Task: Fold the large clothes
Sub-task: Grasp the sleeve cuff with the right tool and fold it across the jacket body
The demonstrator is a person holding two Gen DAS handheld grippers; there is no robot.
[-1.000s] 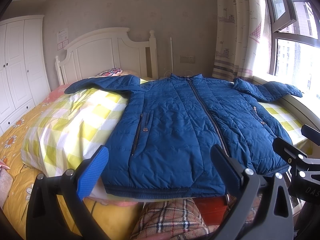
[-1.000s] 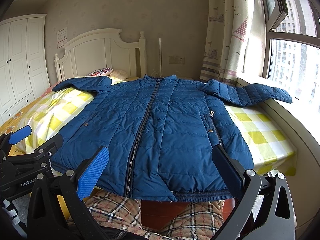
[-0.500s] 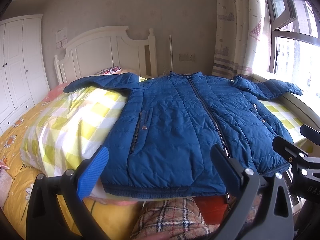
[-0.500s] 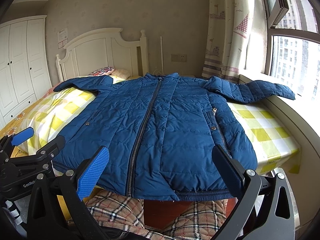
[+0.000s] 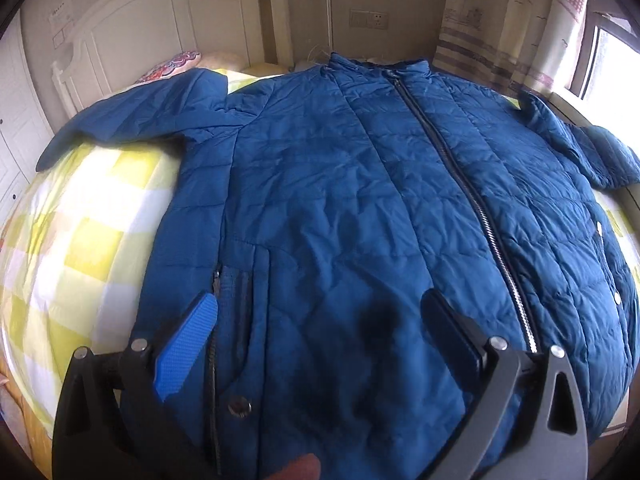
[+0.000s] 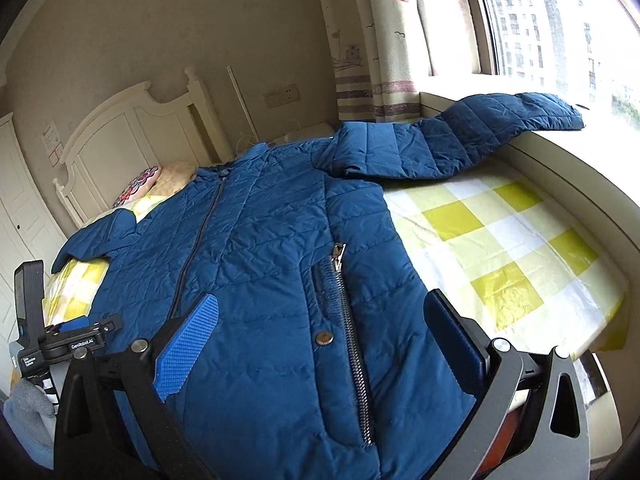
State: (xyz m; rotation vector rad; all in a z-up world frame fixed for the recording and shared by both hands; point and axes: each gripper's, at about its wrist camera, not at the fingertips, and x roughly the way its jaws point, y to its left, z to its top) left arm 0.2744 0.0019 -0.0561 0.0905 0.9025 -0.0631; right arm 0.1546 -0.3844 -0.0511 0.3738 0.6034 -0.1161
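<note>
Jacket (image 5: 360, 208), blue and quilted, spread flat and zipped on a bed (image 5: 92, 216) with a yellow-checked cover, filling most of both views.

Left wrist view, left to right: one sleeve (image 5: 136, 124) stretched toward the upper left, over the checked cover. Left gripper (image 5: 320, 332) at bottom centre, fingers spread wide, holding nothing, hovering low over the jacket's lower front. Blue pad (image 5: 186, 350) beside a pocket zip (image 5: 216, 280); dark finger just left of the main zip (image 5: 480, 216). Other sleeve bunched at the right edge.

Right wrist view, left to right: left gripper's body at the far left edge, beside the hem. Right gripper (image 6: 320, 332) at bottom centre, also spread wide and empty, straddling a pocket zip (image 6: 348, 320) and snap (image 6: 324, 337) on the jacket's lower right side. Sleeve (image 6: 472, 136) at upper right, reaching onto the window ledge (image 6: 560, 168).

Likely step: closing in for a first grab near the hem. Risks, as judgement only: slippery quilted shell sliding out of a shallow pinch; a grab taking only the top layer, so front and back separate; a finger snagging on zip teeth or the snap; the sleeve on the ledge dragging and twisting the fold.
</note>
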